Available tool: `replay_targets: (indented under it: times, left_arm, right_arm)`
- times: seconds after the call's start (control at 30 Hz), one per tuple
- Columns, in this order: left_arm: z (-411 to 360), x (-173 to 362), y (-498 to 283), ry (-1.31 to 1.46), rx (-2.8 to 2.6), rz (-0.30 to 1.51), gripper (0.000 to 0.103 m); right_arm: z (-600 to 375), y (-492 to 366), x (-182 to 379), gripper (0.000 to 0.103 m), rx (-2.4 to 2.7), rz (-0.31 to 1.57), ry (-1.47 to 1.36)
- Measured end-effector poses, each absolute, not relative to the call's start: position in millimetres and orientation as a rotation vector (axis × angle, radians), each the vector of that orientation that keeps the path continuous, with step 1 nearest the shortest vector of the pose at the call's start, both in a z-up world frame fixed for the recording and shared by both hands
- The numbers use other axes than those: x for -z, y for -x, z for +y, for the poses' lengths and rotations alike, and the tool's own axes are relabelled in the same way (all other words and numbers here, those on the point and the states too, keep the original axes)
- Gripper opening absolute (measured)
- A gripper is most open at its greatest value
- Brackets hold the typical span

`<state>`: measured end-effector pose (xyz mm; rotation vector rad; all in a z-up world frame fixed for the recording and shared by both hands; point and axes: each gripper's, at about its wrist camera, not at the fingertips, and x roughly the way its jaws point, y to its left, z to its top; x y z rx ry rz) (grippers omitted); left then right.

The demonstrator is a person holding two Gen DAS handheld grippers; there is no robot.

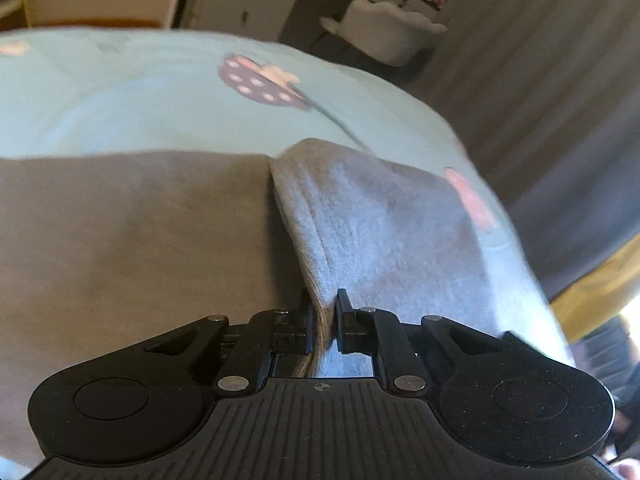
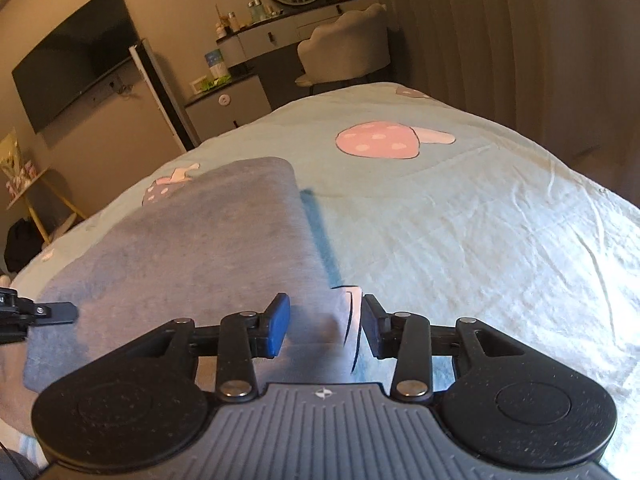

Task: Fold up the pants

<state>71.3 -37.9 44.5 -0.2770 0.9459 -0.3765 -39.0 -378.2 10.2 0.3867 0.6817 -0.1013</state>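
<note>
Pants (image 1: 380, 232) pinched tight in left hand-held gripper (image 1: 323, 322); right hand-held gripper (image 2: 324, 328) sits half-open around the edge, so clamp it before lifting evenly.

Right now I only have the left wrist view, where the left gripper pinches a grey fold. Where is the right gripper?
Observer: The right gripper is at the near right corner of the pants, with fabric between its jaws. I cannot tell whether the pads press on it.
Operator: What lies beyond that corner?
Observer: Light blue sheet with a pink mushroom print.
Operator: Is my gripper visible there?
Observer: Yes. One of the left gripper's fingers shows at the pants' left edge.
</note>
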Motion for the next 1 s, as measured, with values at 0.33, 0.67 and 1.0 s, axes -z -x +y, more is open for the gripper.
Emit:
replay_targets:
  times: [0.33,0.67,1.0]
  left_arm:
    - [-2,-38,-76,0.319,0.263,0.958,0.023]
    - [-10,-20,-134,0.478,0.279,0.948,0.031]
    - [3,-64,-84,0.231,0.069,0.678,0.017]
  right_arm:
    - [-353,38,-21,0.043,0.071,0.678,-0.265]
    - [-350,32,-19,0.043,0.056,0.702,-0.247]
    - [-358,25,-7,0.052,0.065,0.741,-0.319]
